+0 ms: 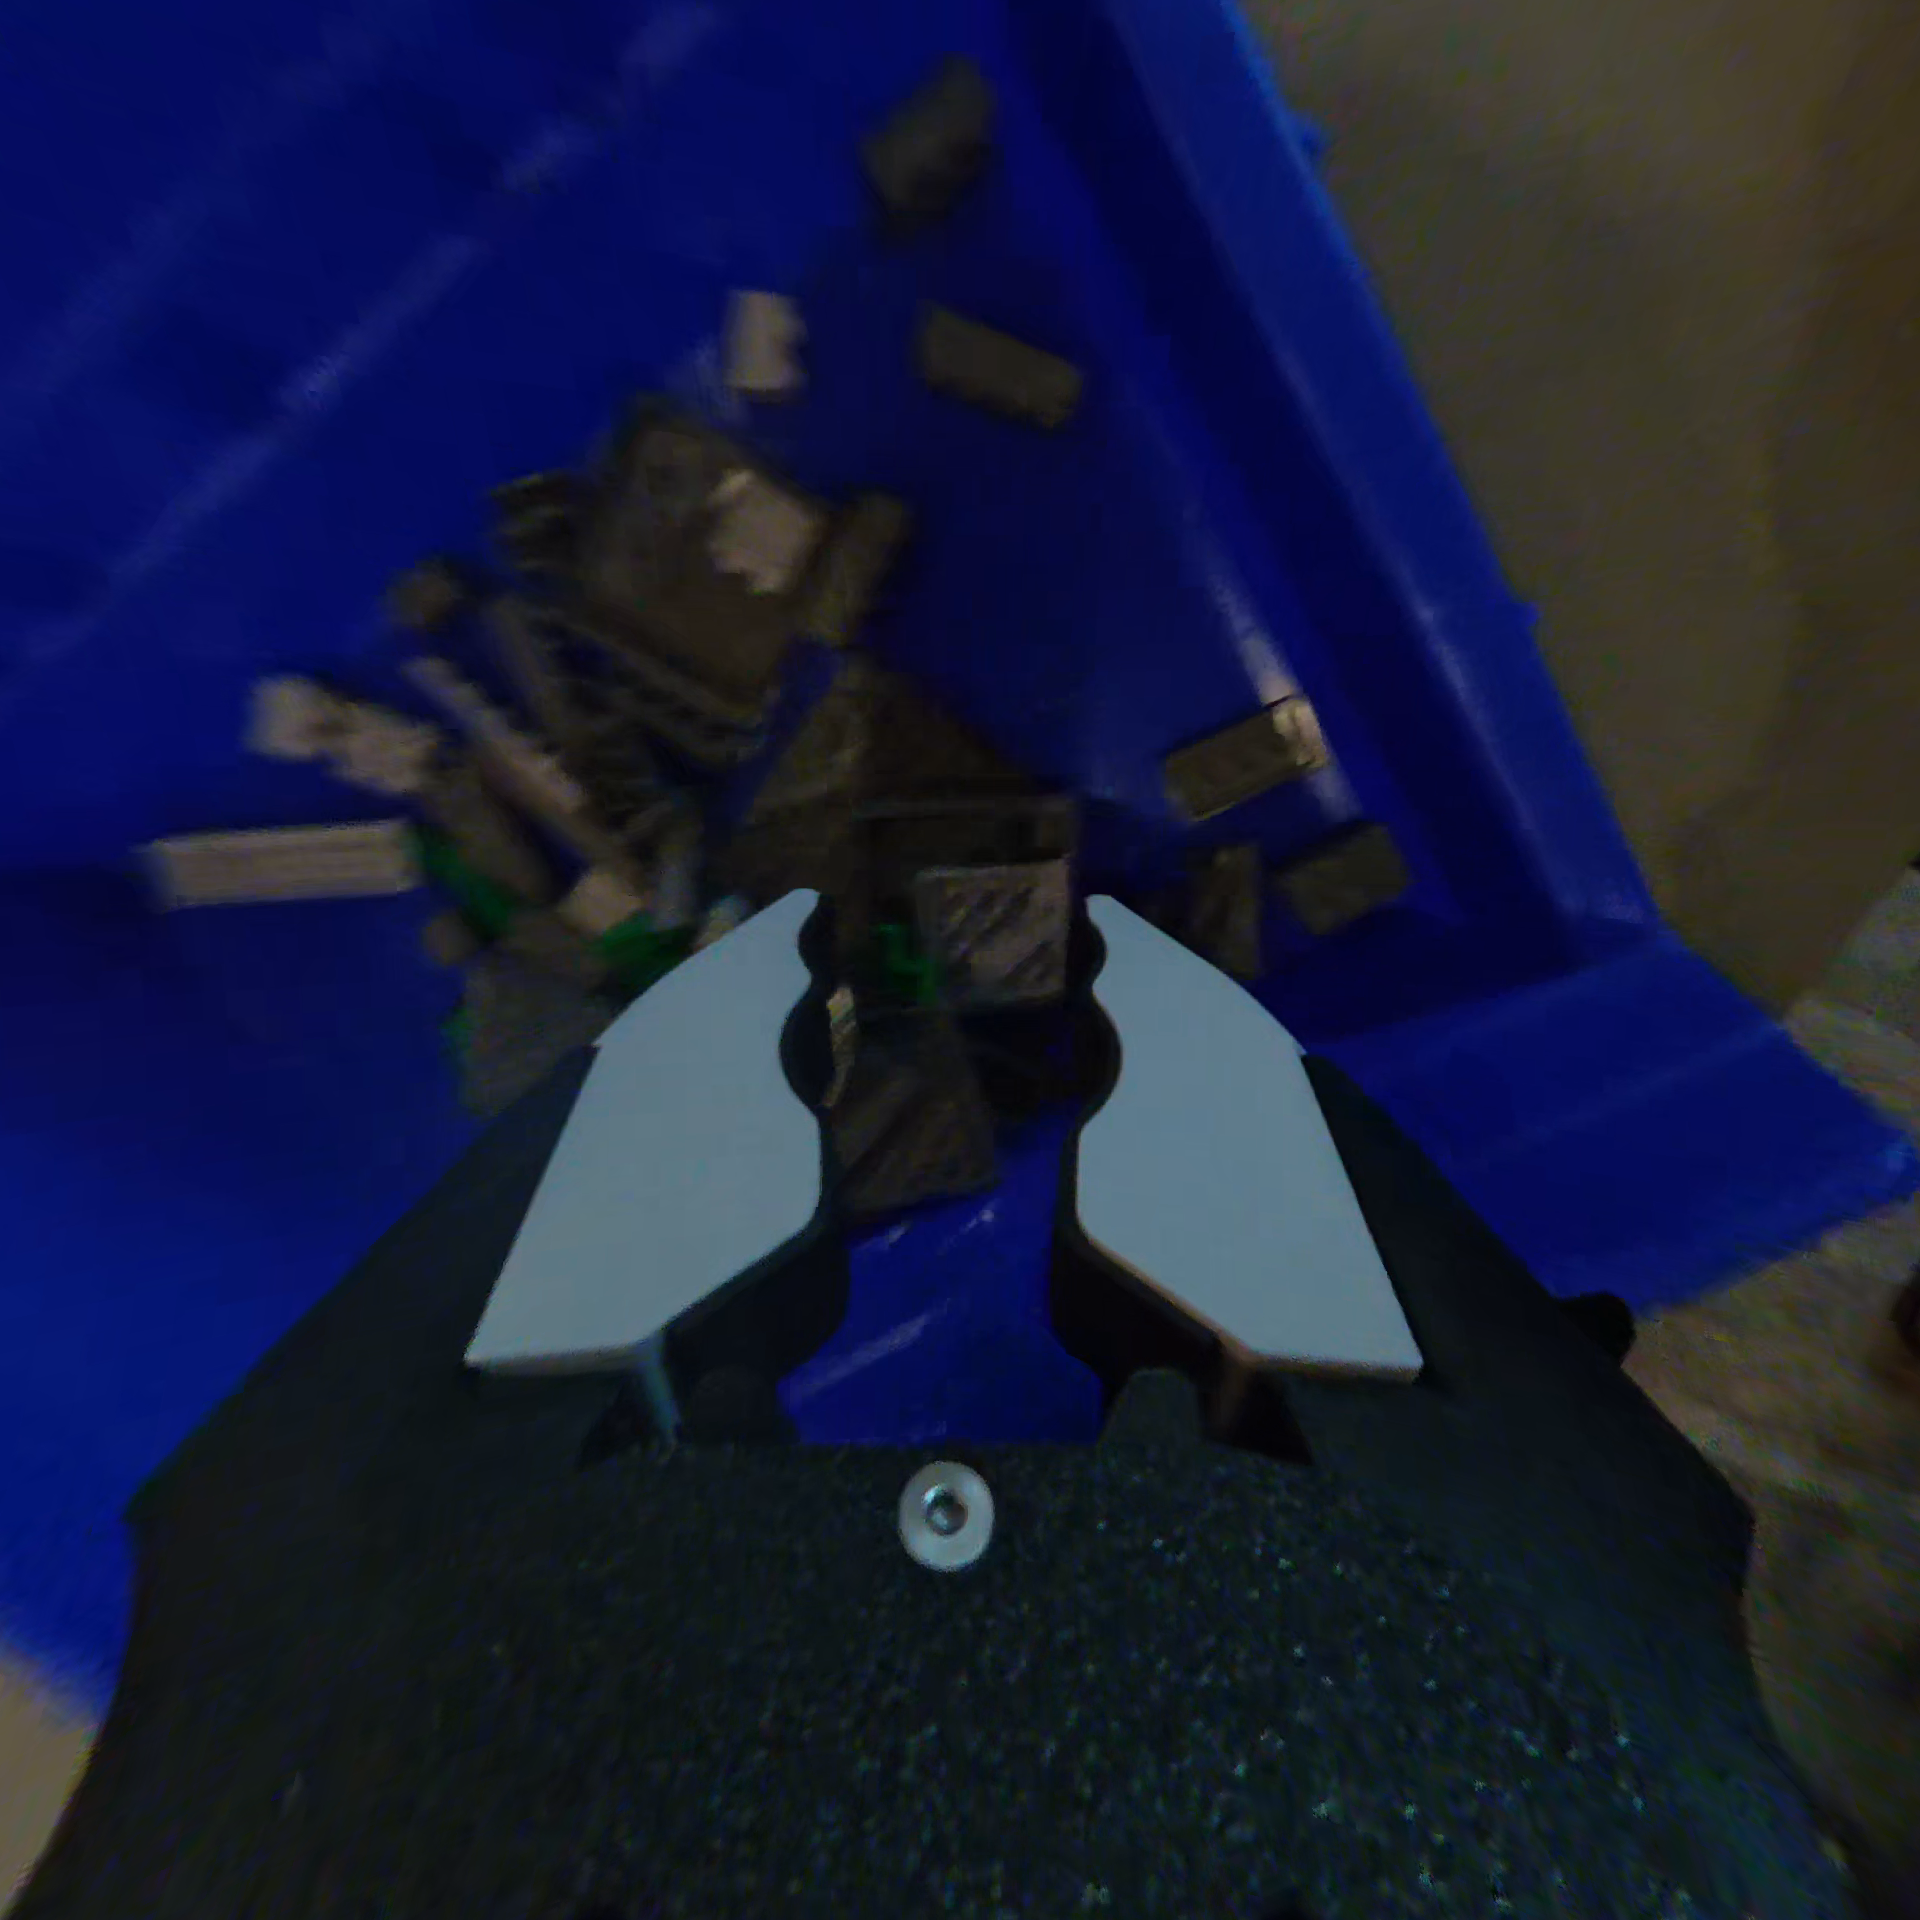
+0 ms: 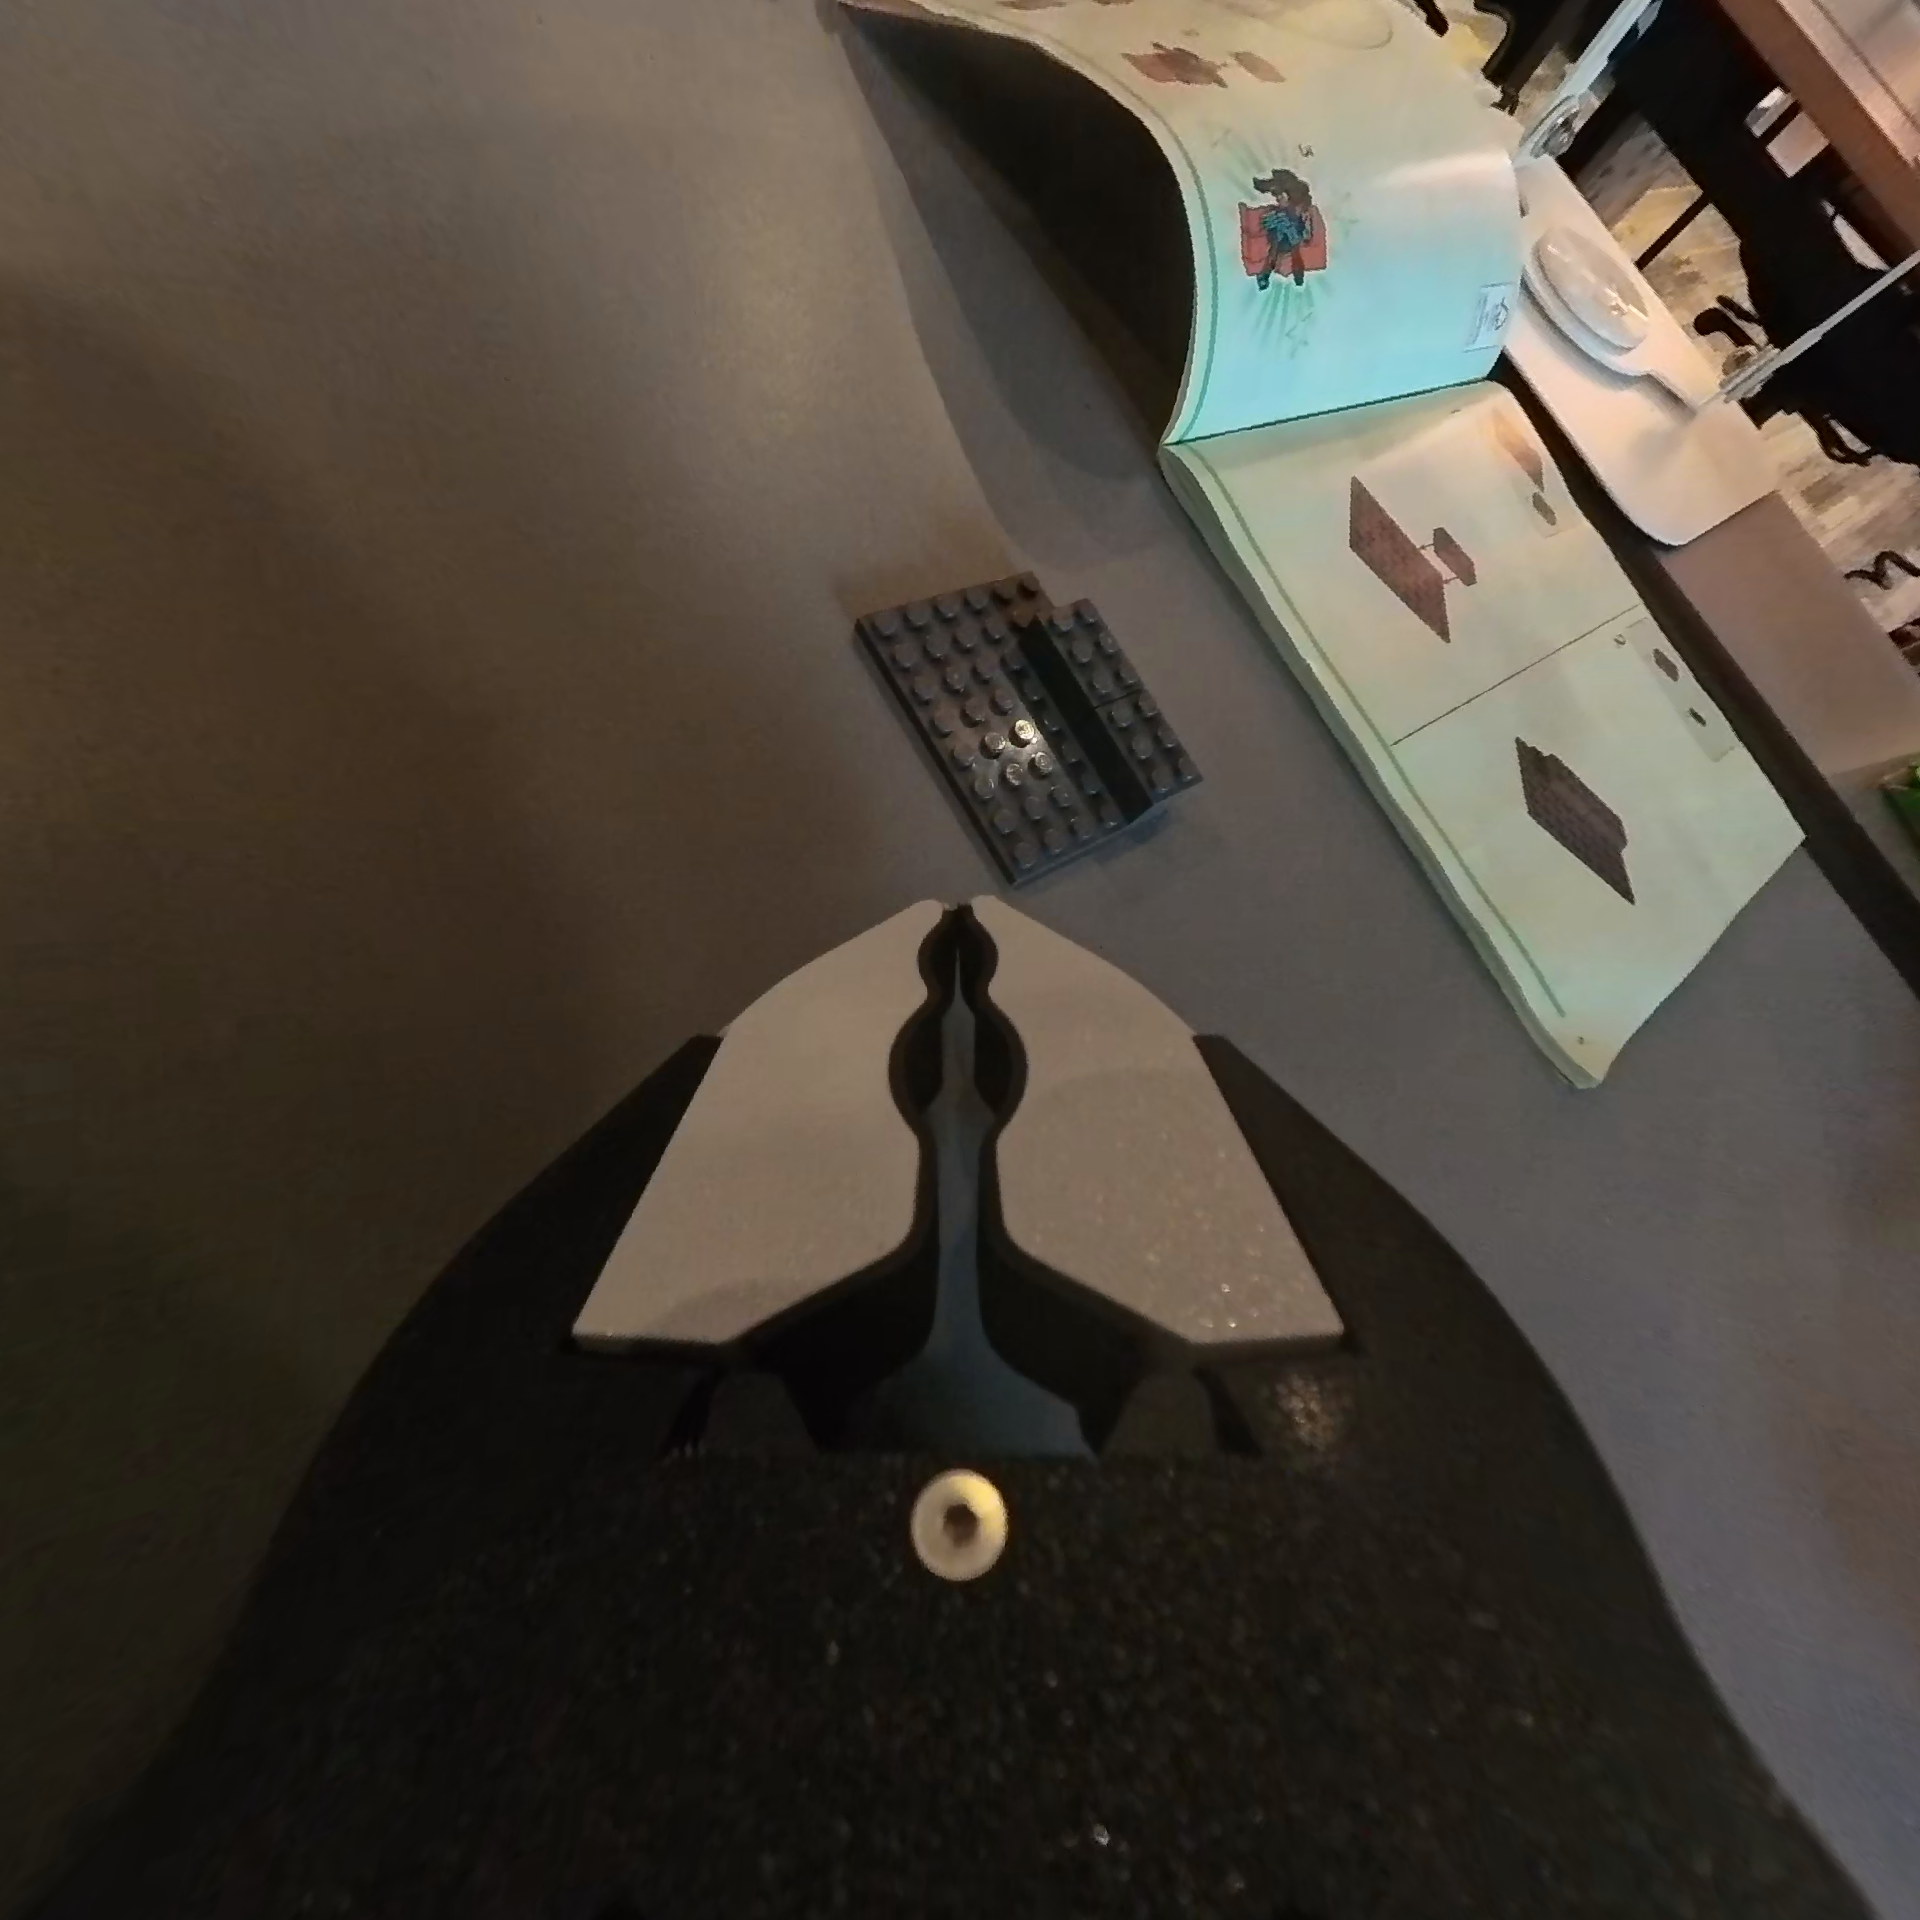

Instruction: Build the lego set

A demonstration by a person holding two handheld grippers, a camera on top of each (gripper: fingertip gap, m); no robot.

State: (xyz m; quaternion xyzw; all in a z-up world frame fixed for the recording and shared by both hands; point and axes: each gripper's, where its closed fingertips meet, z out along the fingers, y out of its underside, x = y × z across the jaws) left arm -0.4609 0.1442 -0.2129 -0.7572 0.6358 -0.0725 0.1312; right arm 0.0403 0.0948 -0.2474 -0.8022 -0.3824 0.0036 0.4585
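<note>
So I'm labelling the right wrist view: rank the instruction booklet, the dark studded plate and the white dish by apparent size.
1. Instruction booklet, clearly largest.
2. Dark studded plate.
3. White dish, smallest as seen, but it is farthest away and partly cut off, so true size is unsure.

One bin (image 1: pixel 1226 540), one booklet (image 2: pixel 1475 665), perhaps twenty bricks (image 1: pixel 665 582).

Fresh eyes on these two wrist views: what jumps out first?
In the left wrist view, the vivid blue bin fills the frame, with a blurred heap of dark lego pieces inside and the left gripper open just over them. In the right wrist view, the dark studded plate assembly lies alone on the grey table, just ahead of the shut right gripper. The open instruction booklet lies beyond it to the right.
</note>
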